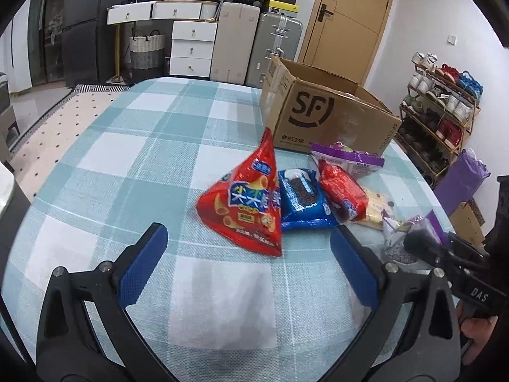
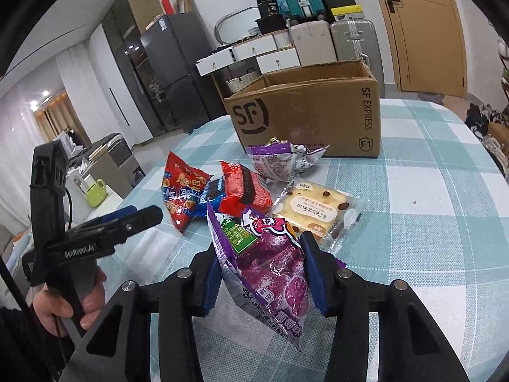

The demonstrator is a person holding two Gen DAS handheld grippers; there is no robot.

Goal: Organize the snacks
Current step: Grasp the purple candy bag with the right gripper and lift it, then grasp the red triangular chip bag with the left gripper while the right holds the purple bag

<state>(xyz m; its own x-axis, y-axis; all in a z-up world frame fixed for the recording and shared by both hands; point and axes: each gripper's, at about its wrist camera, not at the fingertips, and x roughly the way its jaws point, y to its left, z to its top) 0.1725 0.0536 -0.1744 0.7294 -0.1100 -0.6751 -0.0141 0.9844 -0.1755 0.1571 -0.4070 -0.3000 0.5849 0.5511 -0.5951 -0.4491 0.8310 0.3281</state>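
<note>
Nearest, the right gripper [image 2: 259,269]: its blue pads were pressed against both sides of a purple snack bag [image 2: 270,270], which stood tilted between them, its lower corner hanging toward the camera. The left gripper [image 1: 248,248] stood with its jaws spread wide and nothing between them, over the checked tablecloth [image 1: 127,165]; seen from the right wrist it sat left of the pile, a hand [image 2: 63,305] wrapped round its grip.

Landmark: the open cardboard box [image 2: 305,111] marked SF, standing on the far part of the cloth.

Items, taken from the held bag back toward the box:
- Red triangular snack bag [image 1: 245,210], standing upright on its base, in front of the box and at the left end of the pile.
- Blue biscuit pack [image 1: 302,197], lying flat, touching the red triangular bag on its right.
- Red wrapped pack [image 1: 343,191], leaning on the blue one, nearer the box.
- Clear-wrapped cake slice [image 2: 318,210], pale with dark spots, lying flat in front of the box, just beyond the held bag.
- Second purple packet [image 2: 280,159], crumpled, lying right at the foot of the box, touching or nearly touching its front wall.

Beyond the box: suitcases [image 1: 235,44], a white drawer unit [image 1: 191,47] and a wooden door [image 1: 346,19]. A shoe rack [image 1: 442,108] stood to the box's right.
</note>
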